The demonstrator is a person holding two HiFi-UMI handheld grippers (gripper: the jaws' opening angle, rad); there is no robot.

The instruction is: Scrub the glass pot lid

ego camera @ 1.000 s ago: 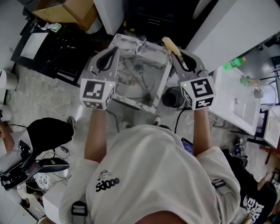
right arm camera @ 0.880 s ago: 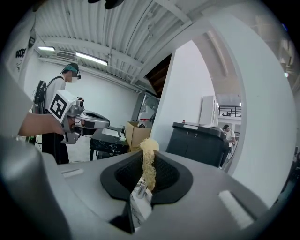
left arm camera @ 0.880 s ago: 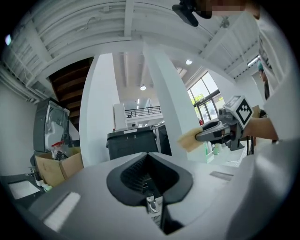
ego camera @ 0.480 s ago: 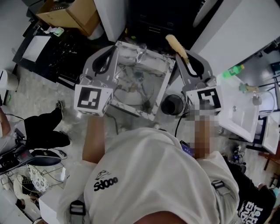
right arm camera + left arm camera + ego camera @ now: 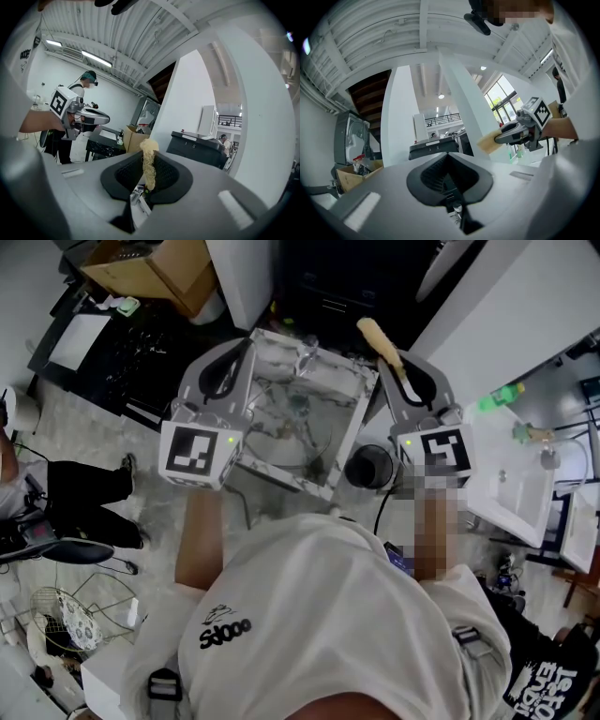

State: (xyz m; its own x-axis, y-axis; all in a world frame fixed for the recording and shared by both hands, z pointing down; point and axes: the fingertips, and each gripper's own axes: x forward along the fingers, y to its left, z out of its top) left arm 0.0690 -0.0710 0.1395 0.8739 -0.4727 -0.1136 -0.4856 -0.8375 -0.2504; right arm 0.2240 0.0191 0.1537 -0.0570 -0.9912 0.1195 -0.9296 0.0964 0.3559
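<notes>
Right gripper [image 5: 146,183]: clamped on yellow sponge [image 5: 149,157], seemingly readied for scrubbing. Left gripper [image 5: 450,159]: jaws together, empty. Glass pot lid [image 5: 286,420]: on marbled table [image 5: 345,432] below.

the left gripper [image 5: 246,348] and the right gripper [image 5: 386,360] were seen in light grey, with black ribbed pads inside. each marker cube [image 5: 199,454] was patterned in black squares on white. the sponge [image 5: 375,337] was coloured pale yellow. the basin [image 5: 339,439] was veined grey on white like marble. a cup [image 5: 367,465] was shown black, a box [image 5: 155,268] cardboard brown, a bottle [image 5: 499,388] bright green, and the shirt [image 5: 319,615] off-white with black print.
</notes>
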